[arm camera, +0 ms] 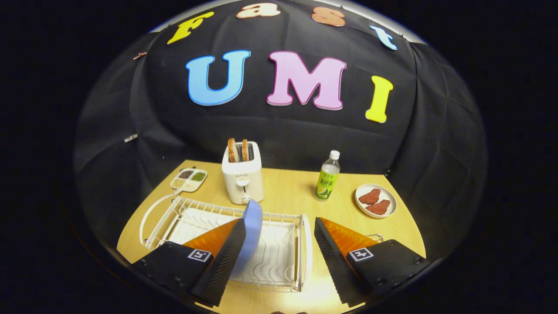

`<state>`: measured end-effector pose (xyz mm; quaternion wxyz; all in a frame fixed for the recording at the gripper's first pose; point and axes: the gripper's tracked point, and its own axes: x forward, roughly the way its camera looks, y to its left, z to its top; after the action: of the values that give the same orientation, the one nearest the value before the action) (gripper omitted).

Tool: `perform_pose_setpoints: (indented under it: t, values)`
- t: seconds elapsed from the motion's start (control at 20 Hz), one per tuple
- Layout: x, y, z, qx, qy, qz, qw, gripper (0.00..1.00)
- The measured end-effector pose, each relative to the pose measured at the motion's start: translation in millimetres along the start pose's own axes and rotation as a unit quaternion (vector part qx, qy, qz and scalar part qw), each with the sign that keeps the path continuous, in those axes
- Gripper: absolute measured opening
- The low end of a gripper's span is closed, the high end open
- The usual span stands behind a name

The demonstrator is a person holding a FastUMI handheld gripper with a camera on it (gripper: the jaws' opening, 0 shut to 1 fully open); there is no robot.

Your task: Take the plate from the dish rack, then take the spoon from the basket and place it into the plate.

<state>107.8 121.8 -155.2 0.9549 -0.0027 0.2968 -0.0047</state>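
Note:
A blue plate [251,233] stands on edge in the white wire dish rack [198,208] on the wooden table. My gripper [279,221] hangs just above the rack, open wide. The plate is between the fingers, right against the inner face of the left finger [226,257], whose tip hides its lower left edge. The right finger [333,257] is well apart from the plate, over the rack's right rim. A bit of wire frame [375,237] peeks out behind the right finger; I cannot tell what it belongs to.
Behind the rack stands a white toaster [242,174] with two slices of toast. A clear bottle with a green label [327,176] is to its right, then a small plate with two pieces of meat [375,200]. A divided seasoning tray [188,179] lies at the back left.

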Motion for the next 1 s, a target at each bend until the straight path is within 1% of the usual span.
perform_pose_setpoints:
  t: [0.05,0.1,0.15,0.2,0.25,0.3,0.35,0.4,0.55,0.65,0.75,1.0]
  values:
    - [3,0,14,0.014,-0.019,-0.017,1.000,0.95]
    - [8,0,17,0.021,0.001,-0.016,1.000,0.90]
    - [15,7,16,0.037,0.013,-0.004,0.999,0.85]
    - [17,16,18,0.057,0.015,0.012,0.998,0.84]
    - [20,20,18,0.063,0.018,0.020,0.998,0.83]
    - [21,24,16,0.058,0.026,0.032,0.997,0.83]
    - [21,29,22,0.062,0.018,0.044,0.997,0.84]
    - [23,33,21,0.064,0.025,0.048,0.996,0.86]
    - [13,44,16,0.071,0.035,0.070,0.994,0.85]
    - [6,44,20,0.049,0.016,0.071,0.996,0.85]
    - [5,49,17,0.036,0.013,0.078,0.996,0.85]
    - [22,46,-7,0.031,0.049,0.054,0.997,0.85]
